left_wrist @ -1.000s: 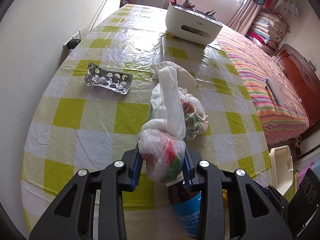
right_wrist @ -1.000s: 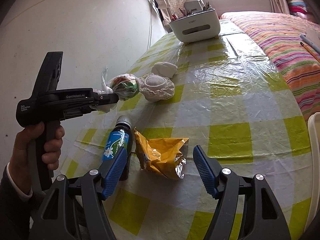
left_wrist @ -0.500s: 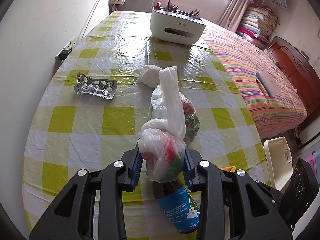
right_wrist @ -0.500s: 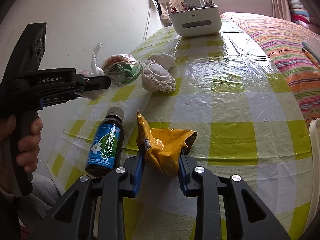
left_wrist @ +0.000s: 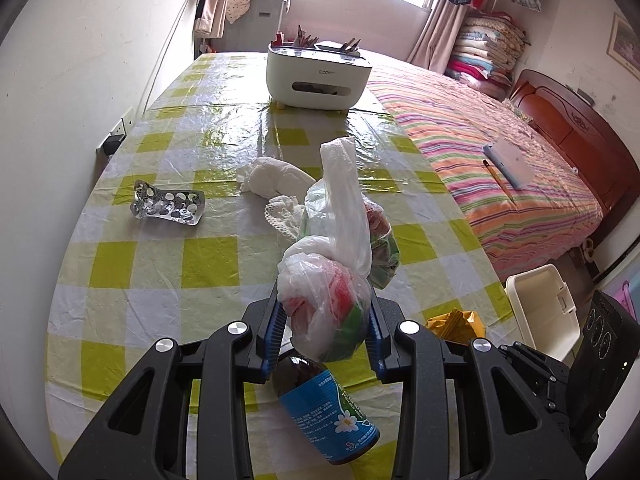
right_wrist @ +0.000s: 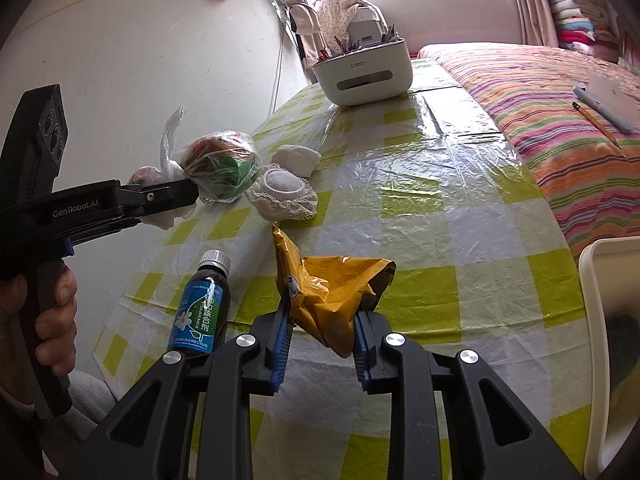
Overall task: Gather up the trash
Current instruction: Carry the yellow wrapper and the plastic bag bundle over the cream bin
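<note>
Beside the checked table, our right gripper pinched the yellow wrapper; our left gripper clamped the plastic bag, bin nearer the right.

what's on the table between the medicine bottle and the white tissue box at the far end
In the right wrist view, the lace-edged cap and a white wad lie between the medicine bottle and the tissue box; beyond them the checked tablecloth is bare.

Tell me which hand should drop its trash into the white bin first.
Right, probably. The right tool is shut on the yellow wrapper, with the white bin just beside it. The left tool, clamping the plastic bag, sits farther from it.
</note>
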Demonstrator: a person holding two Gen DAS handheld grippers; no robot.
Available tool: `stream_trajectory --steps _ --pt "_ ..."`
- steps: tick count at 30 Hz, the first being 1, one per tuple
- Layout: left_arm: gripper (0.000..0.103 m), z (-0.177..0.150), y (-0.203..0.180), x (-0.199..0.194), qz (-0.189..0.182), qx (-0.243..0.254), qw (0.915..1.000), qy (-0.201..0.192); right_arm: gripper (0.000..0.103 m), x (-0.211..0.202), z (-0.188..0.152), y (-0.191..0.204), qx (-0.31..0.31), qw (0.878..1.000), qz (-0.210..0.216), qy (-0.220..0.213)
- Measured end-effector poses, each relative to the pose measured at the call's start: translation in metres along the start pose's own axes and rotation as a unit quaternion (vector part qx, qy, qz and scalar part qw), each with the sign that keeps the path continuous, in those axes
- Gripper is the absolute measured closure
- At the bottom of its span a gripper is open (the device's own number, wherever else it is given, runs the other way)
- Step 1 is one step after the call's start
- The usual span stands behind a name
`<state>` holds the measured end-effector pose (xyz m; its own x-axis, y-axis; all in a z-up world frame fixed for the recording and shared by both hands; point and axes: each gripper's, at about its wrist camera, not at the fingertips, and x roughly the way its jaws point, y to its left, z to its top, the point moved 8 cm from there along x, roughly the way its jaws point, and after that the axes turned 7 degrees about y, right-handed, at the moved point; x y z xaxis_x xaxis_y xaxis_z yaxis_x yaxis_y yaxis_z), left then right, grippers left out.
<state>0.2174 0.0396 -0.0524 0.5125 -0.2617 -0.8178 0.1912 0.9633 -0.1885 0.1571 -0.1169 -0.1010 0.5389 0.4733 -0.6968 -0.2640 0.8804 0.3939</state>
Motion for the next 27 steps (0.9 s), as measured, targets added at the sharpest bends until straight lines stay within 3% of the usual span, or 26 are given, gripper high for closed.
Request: stream_trajectory --steps 27 --pt "0.07 -0.025 -0.074 0.006 -0.025 0.078 0.9966 -0.001 0.077 -0.068 -0.002 -0.089 0.079 0.993 -0.04 -0.08"
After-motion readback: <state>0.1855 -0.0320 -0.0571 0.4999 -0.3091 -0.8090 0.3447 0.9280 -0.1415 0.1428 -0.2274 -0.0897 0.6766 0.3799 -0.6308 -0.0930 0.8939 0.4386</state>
